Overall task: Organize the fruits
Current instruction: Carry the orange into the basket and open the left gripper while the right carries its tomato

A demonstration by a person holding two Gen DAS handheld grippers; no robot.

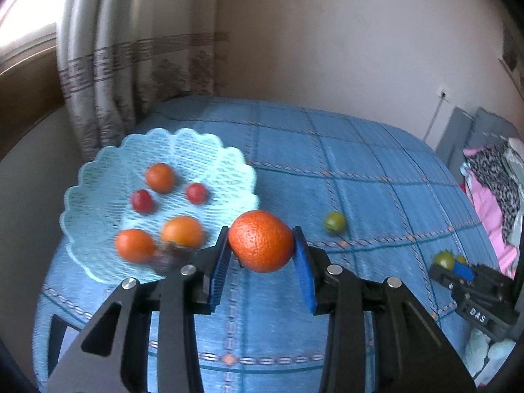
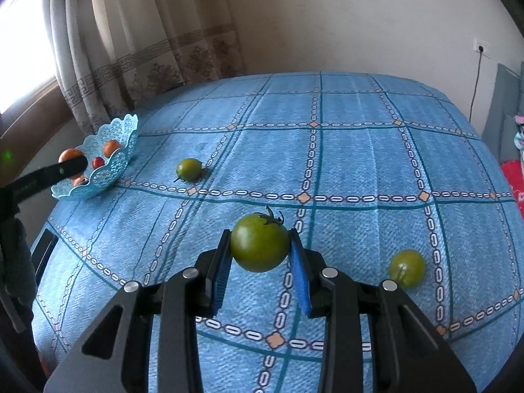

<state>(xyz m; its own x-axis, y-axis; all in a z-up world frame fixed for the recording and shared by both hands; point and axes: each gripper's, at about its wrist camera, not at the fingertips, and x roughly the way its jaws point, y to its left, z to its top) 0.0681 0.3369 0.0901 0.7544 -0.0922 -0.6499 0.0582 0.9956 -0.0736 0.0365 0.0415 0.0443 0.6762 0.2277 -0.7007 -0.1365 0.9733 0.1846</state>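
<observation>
Left wrist view: an orange (image 1: pixel 260 245) carried beside the basket (image 1: pixel 98 170), a green tomato (image 2: pixel 259 243) held on the right.

Left hand-held gripper (image 1: pixel 262 257) is closed on the orange, clear of the surface (image 1: pixel 360 170), just right of the basket rim; right hand-held gripper (image 2: pixel 260 258) is pinched on the green tomato above the cloth. Best bet: carry the orange over the rim toward bare mesh, lower it well down, then ease the pads apart so it cannot roll into the fruit already there. Two more green tomatoes (image 2: pixel 189 169) (image 2: pixel 406 268) lie loose.
</observation>
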